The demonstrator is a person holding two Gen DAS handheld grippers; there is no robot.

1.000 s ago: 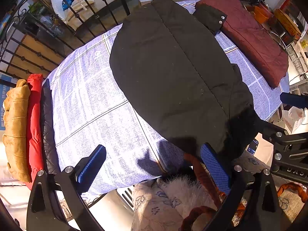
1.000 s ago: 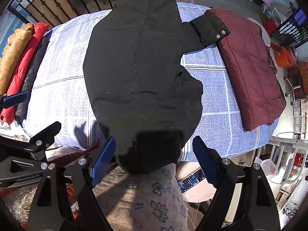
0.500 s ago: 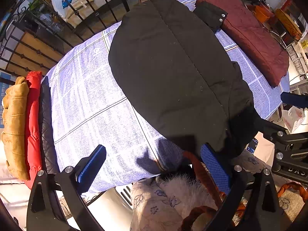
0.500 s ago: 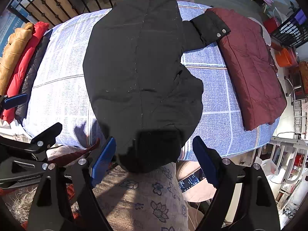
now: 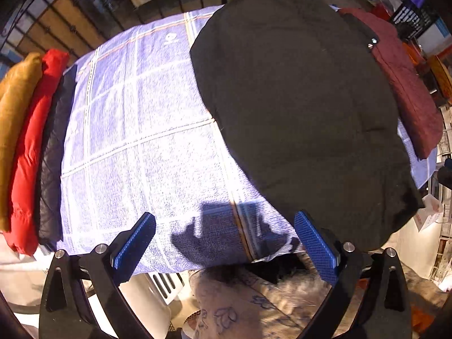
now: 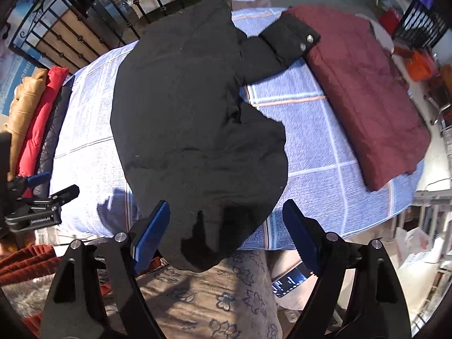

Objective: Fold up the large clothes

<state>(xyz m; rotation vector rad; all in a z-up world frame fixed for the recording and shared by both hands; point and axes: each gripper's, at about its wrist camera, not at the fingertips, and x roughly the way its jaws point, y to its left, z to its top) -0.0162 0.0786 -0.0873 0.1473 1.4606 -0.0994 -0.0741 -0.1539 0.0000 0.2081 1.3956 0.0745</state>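
- On the checked bedspread [image 5: 135,147], the black coat [image 6: 192,130] lies flat, its hem hanging over the near edge.
- Both tongs have dropped closer to that hem.
- Left tongs [image 5: 224,244] are spread, beside the coat; right tongs [image 6: 226,233] are spread, straddling the hem: probably about to pinch for a fold.

Both grippers now sit lower and closer over the bed's near edge. Left gripper [image 5: 224,243] shifts onto bare blue checked bedspread [image 5: 135,147], casting a bigger shadow. Right gripper [image 6: 226,236] straddles the black coat [image 6: 197,118] hem hanging off that edge.
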